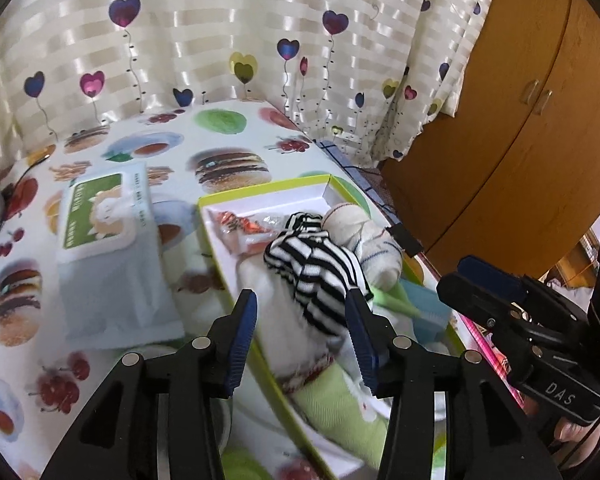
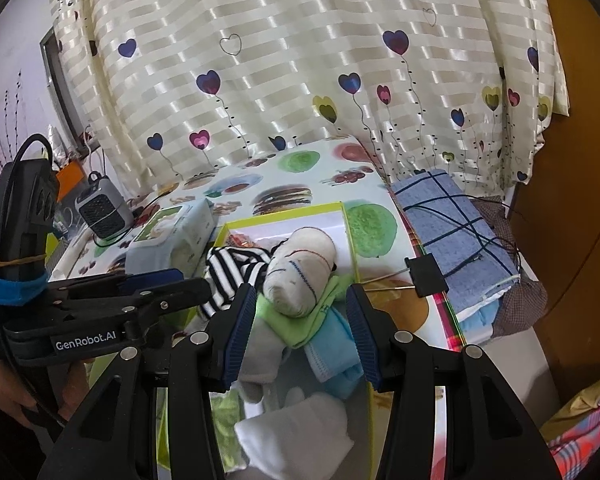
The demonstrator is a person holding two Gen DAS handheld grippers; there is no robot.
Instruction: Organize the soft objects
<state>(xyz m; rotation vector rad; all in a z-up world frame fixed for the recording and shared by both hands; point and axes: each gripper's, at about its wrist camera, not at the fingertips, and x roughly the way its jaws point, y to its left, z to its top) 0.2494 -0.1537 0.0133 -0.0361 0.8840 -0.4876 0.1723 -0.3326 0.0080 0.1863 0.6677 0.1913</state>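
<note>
A shallow box with a yellow-green rim (image 1: 260, 189) holds several socks. A black-and-white striped sock (image 1: 316, 268) lies on a white sock (image 1: 288, 320), between the jaws of my left gripper (image 1: 302, 322). That gripper is open and its pads do not press on the cloth. A rolled cream sock (image 2: 300, 276) rests beside the striped sock (image 2: 232, 272). My right gripper (image 2: 300, 330) stands open over a green sock (image 2: 296, 322) and a light blue sock (image 2: 332, 354). Each gripper shows in the other's view: the right gripper (image 1: 496, 292), the left gripper (image 2: 152, 286).
A pack of wet wipes (image 1: 108, 216) lies left of the box on the food-print tablecloth (image 1: 228, 120). A small grey fan (image 2: 100, 208) stands at the back left. A black binder clip (image 2: 426, 274) grips the table's right edge, beside a blue checked cloth (image 2: 448, 216). A wooden cabinet (image 1: 520, 140) stands right.
</note>
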